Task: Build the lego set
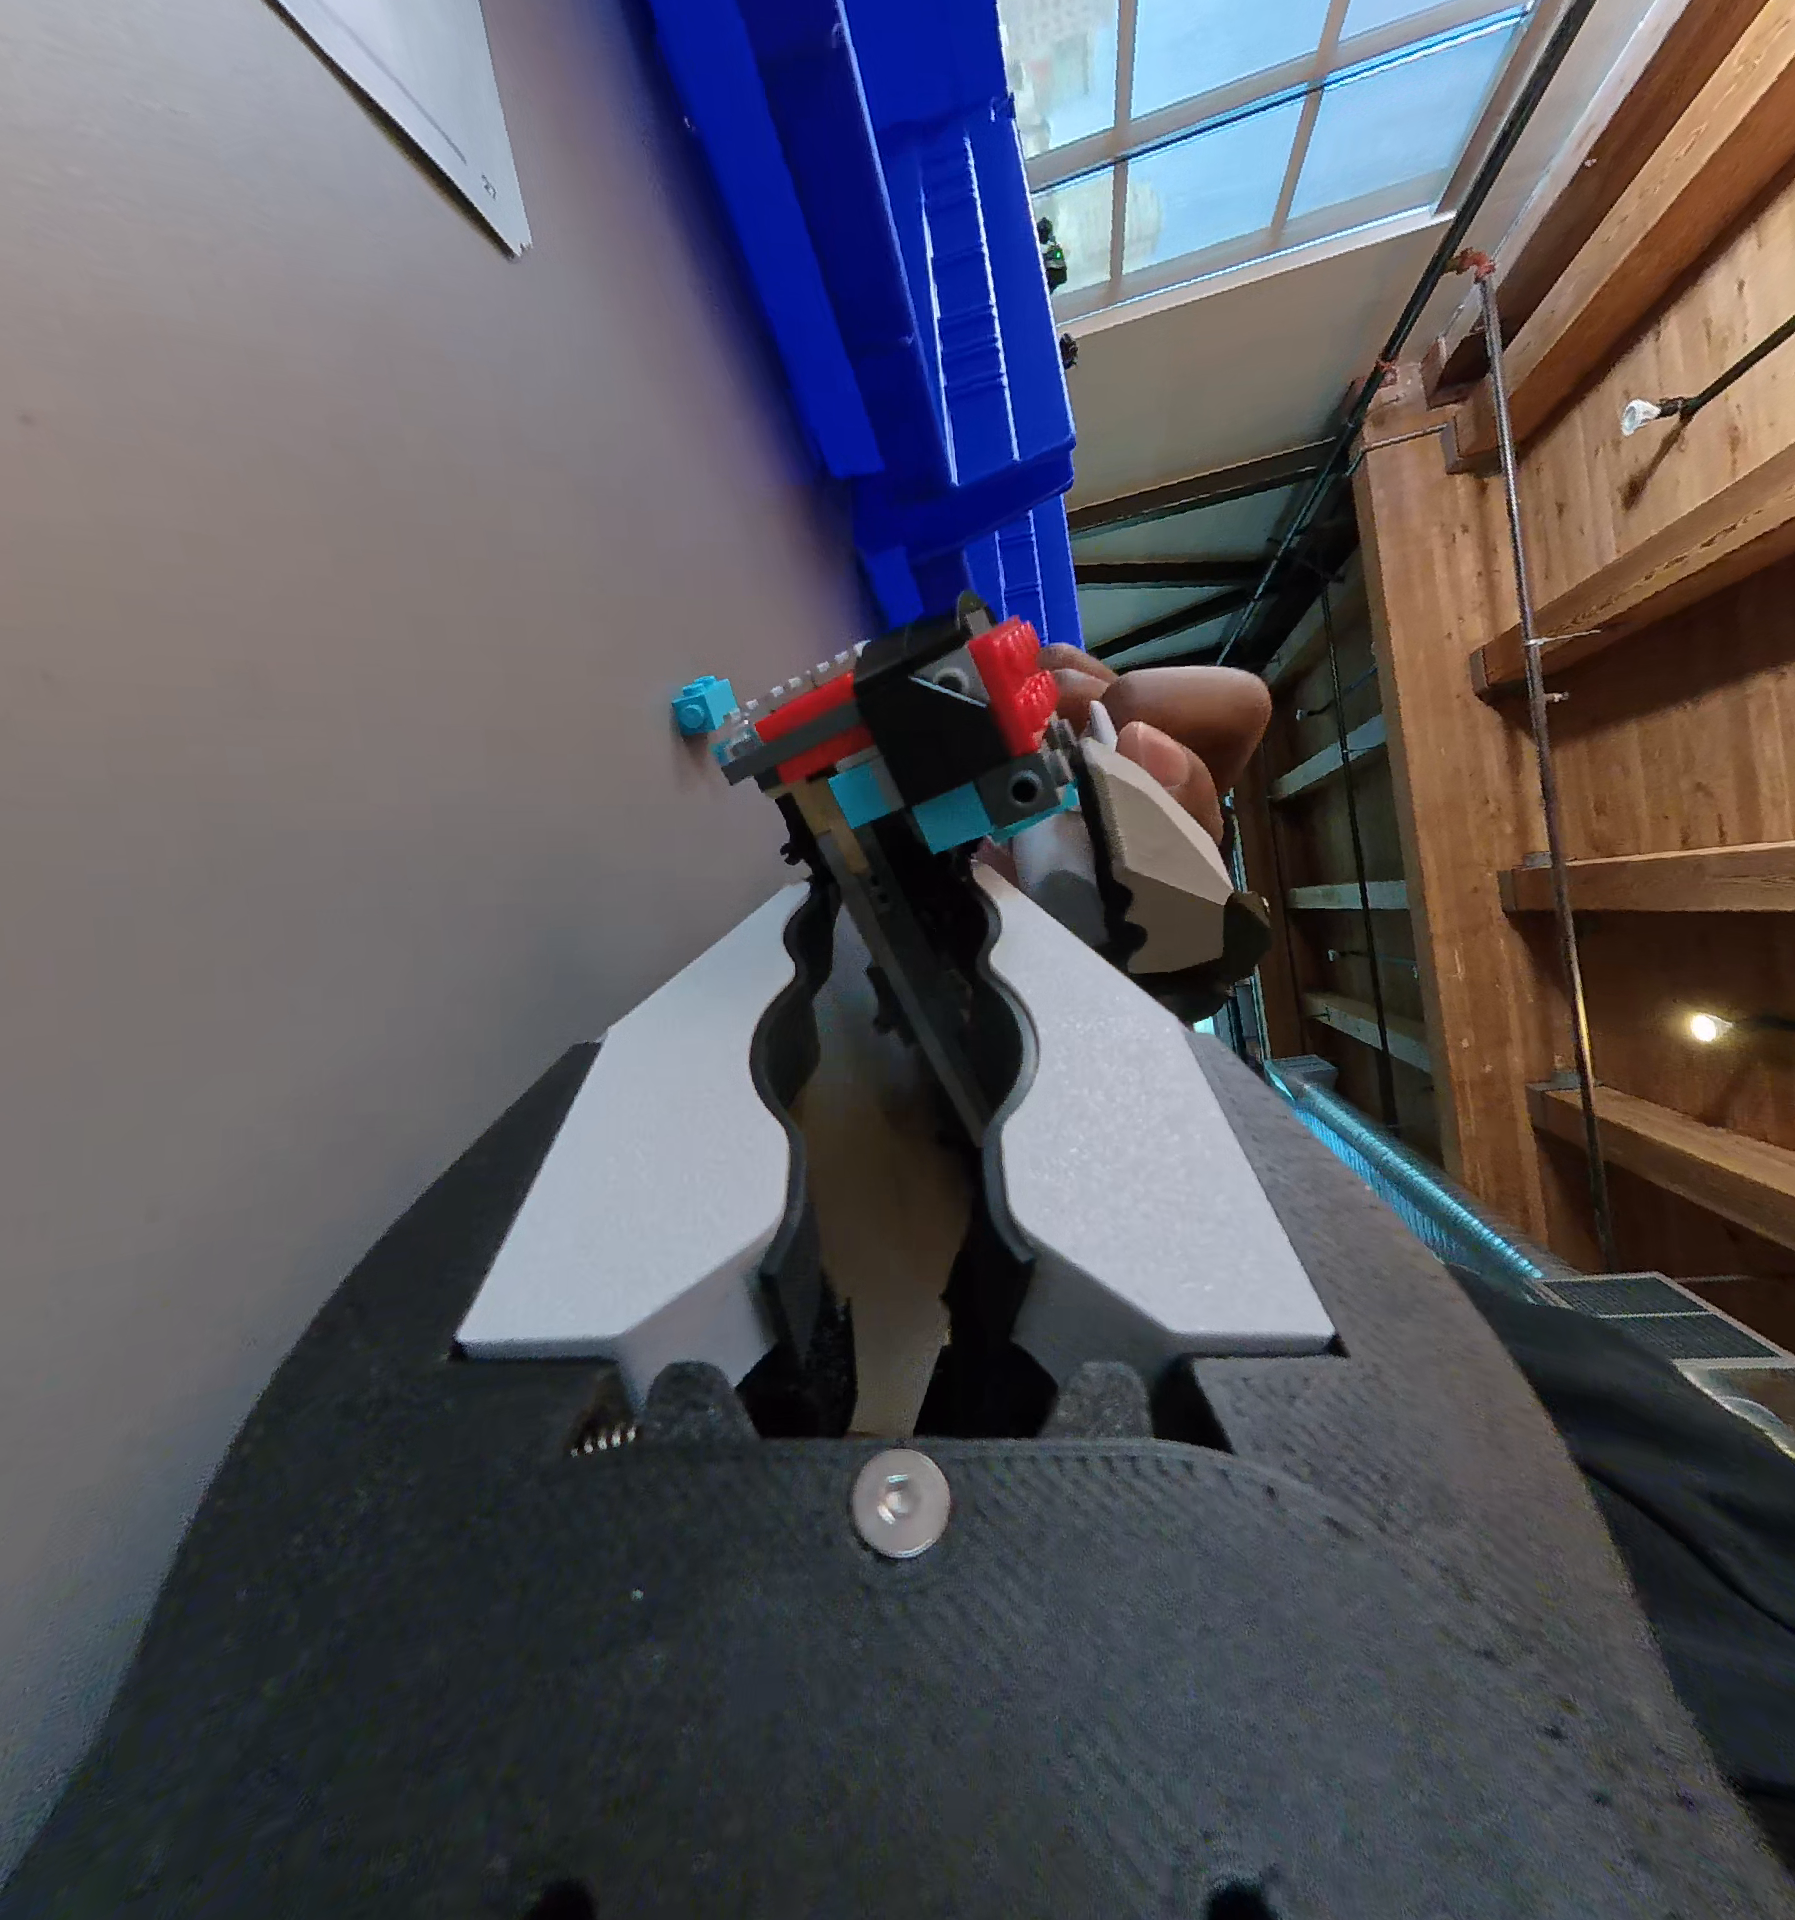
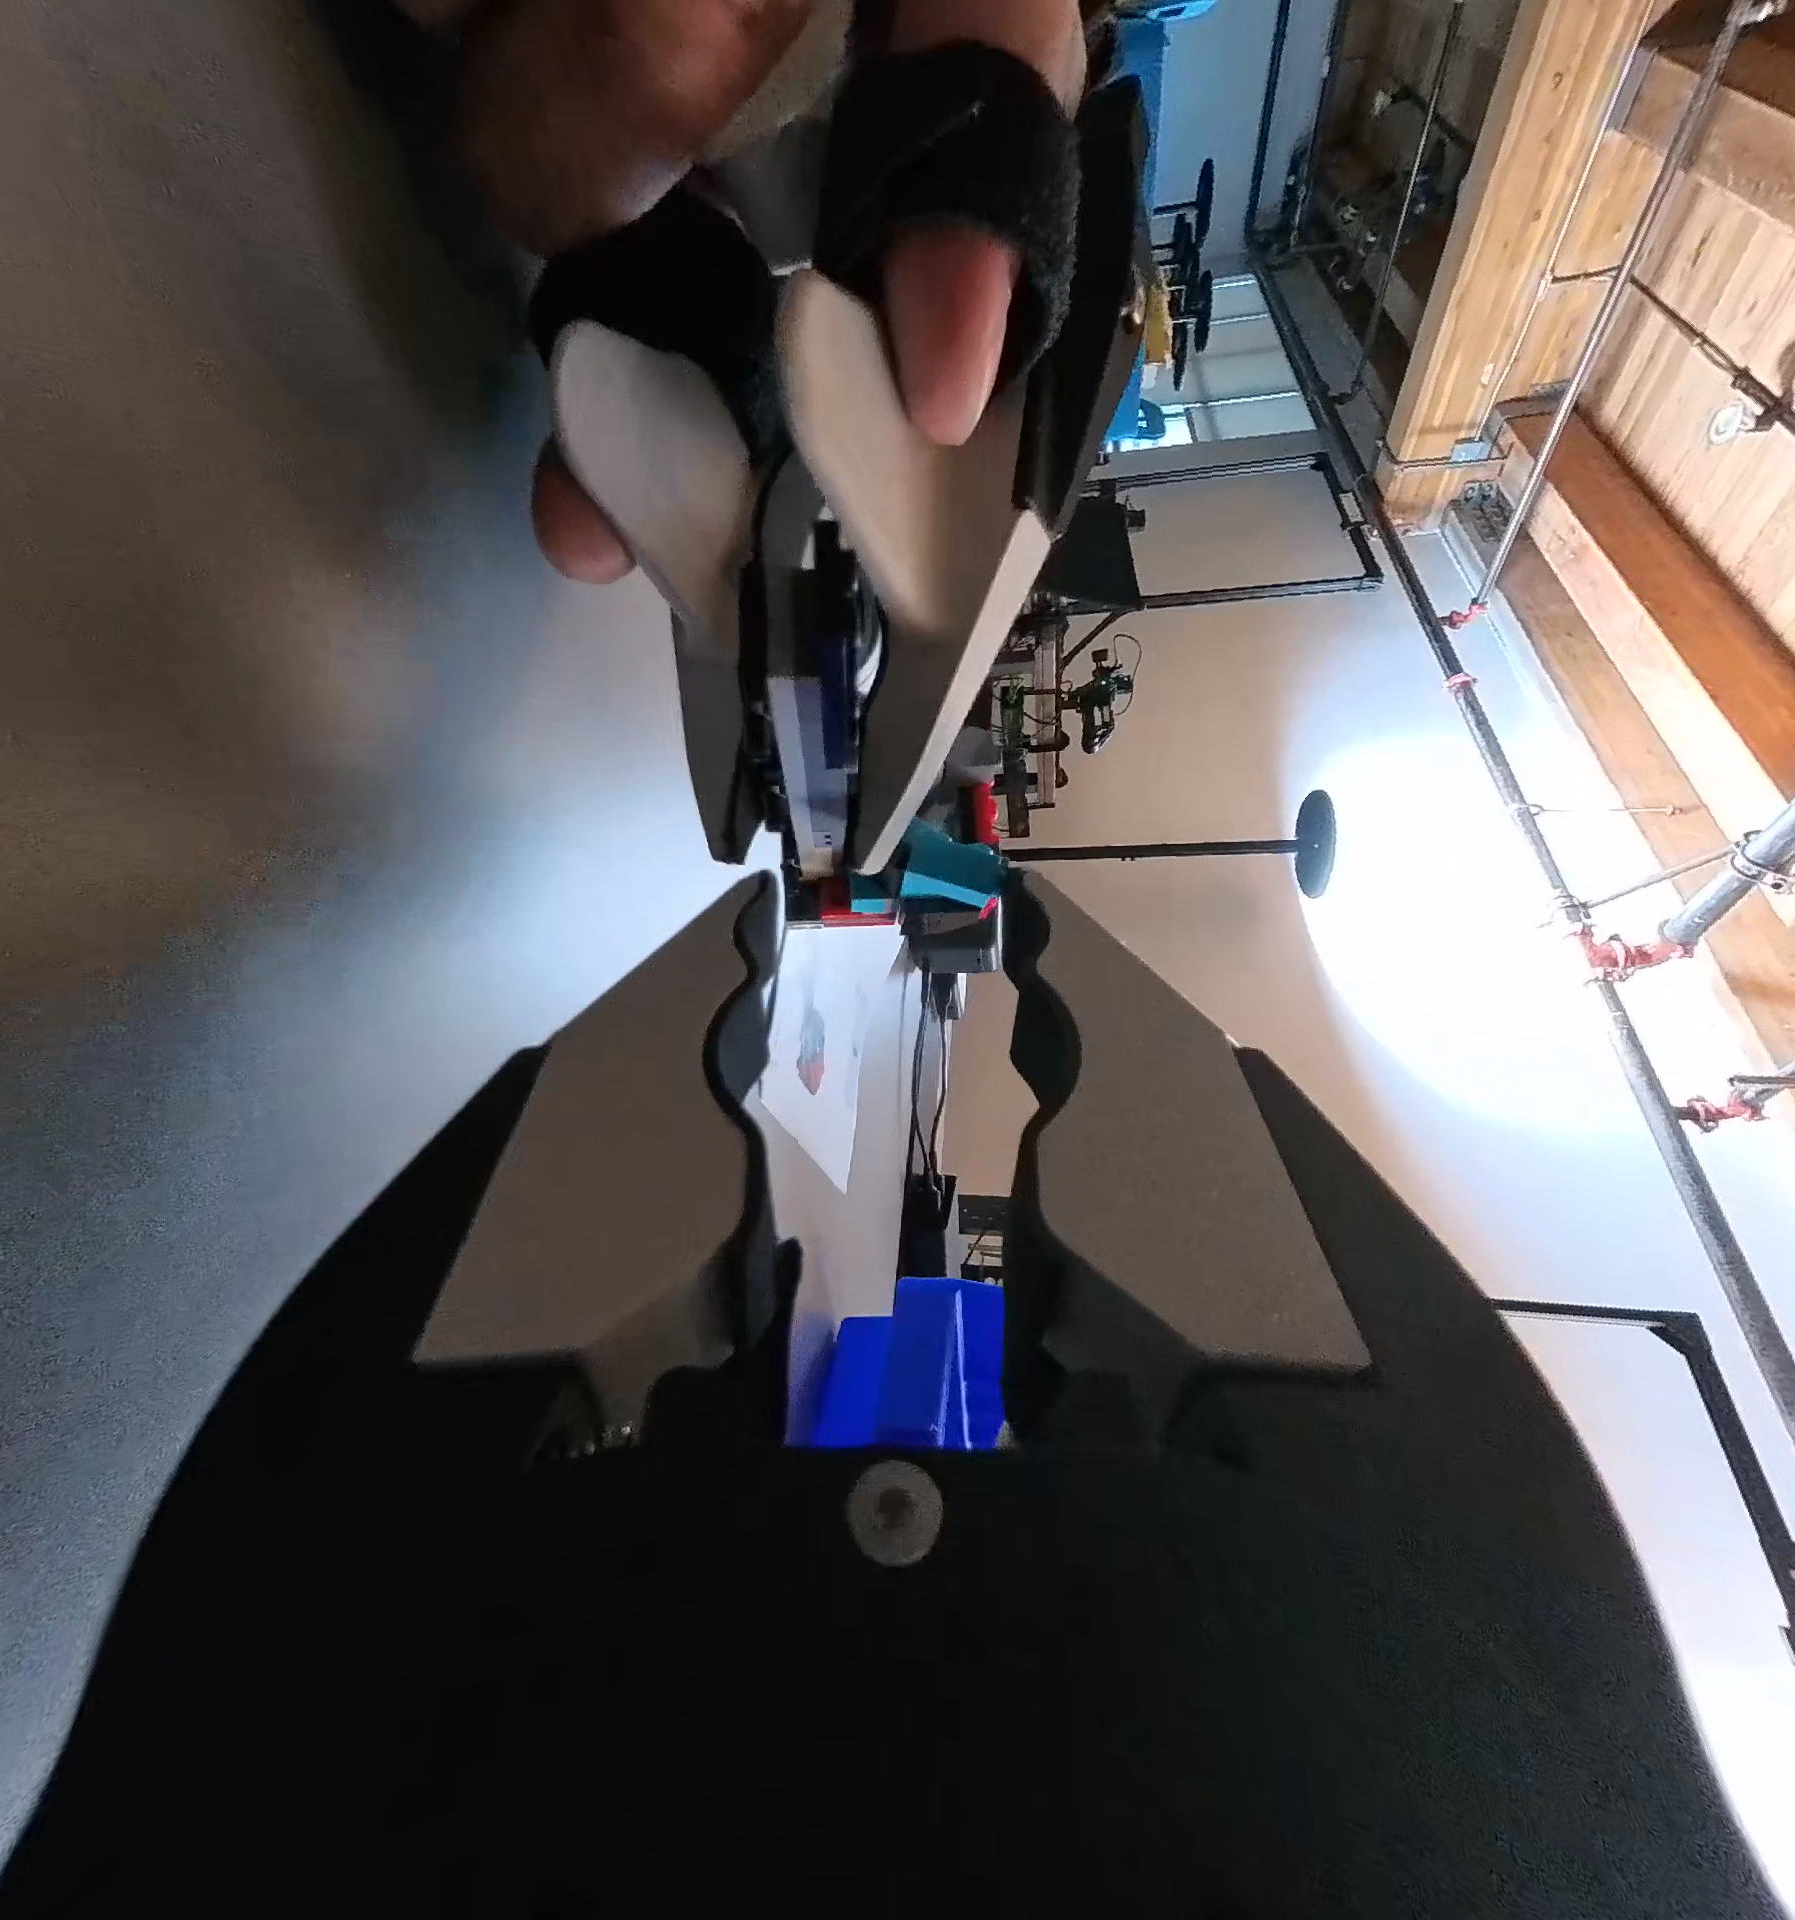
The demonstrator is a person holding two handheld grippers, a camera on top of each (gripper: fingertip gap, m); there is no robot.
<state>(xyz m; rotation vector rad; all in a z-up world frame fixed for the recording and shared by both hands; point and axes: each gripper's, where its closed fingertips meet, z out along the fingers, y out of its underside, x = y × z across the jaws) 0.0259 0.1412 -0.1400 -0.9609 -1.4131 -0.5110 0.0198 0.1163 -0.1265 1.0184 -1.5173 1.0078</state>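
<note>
Between the left tool's (image 1: 898,904) clamped wavy grey fingers, a studded red-black-teal lego model (image 1: 903,727); right tool (image 2: 888,894) parted.

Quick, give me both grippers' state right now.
Left gripper: shut on the lego model.
Right gripper: open, empty; the lego model sits just past its fingertips.

Lego model (image 1: 903,727) held off the tabletop (image 1: 249,623), between both grippers.
Left gripper (image 1: 893,914) clamps its base; right gripper (image 2: 888,904) just beside it; loose brick (image 1: 701,710) on tabletop behind; bins (image 1: 903,260) farther back.
</note>
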